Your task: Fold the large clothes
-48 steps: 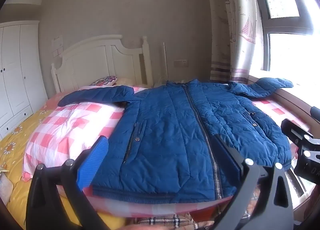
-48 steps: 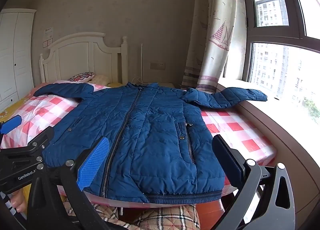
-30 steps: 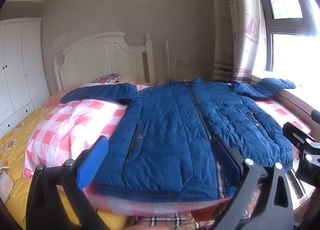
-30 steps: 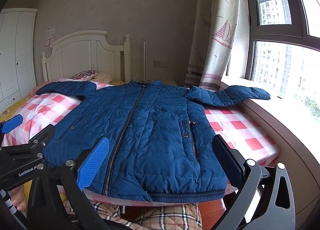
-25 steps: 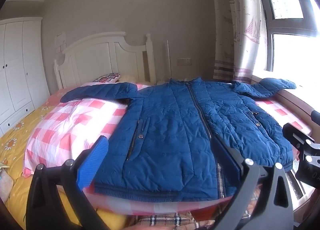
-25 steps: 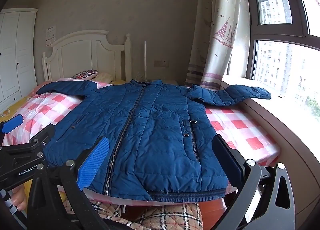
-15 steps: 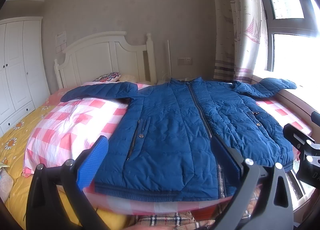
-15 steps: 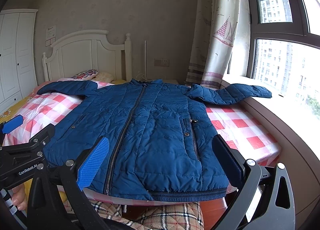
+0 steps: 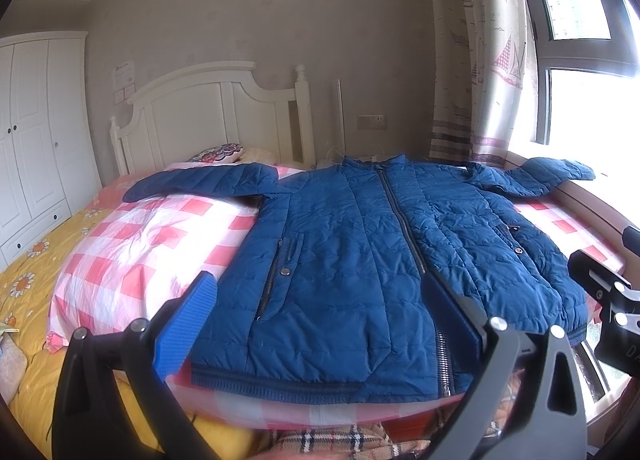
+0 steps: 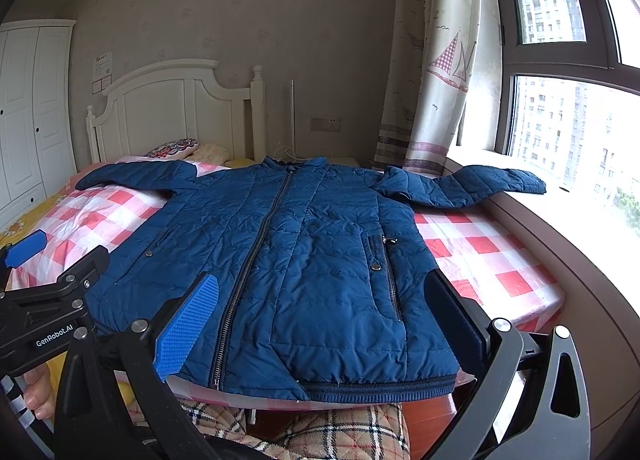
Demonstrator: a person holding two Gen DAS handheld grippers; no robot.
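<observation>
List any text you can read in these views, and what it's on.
"GenRobot.AI": white label on the left gripper, seen in the right wrist view.
Partial letter, perhaps "D": on the right gripper, at the edge of the left wrist view; the rest is cut off.
Wall notices beside the headboard: print too small to read.
Jacket: no text visible.

You are facing a white wooden headboard (image 10: 176, 100) against a beige wallpapered wall (image 10: 260, 4); daylight is pouring through the dark-framed window (image 10: 560, 60), beside the sailboat-print curtain (image 10: 436, 60); white wardrobe (image 9: 36, 132) standing left.
</observation>
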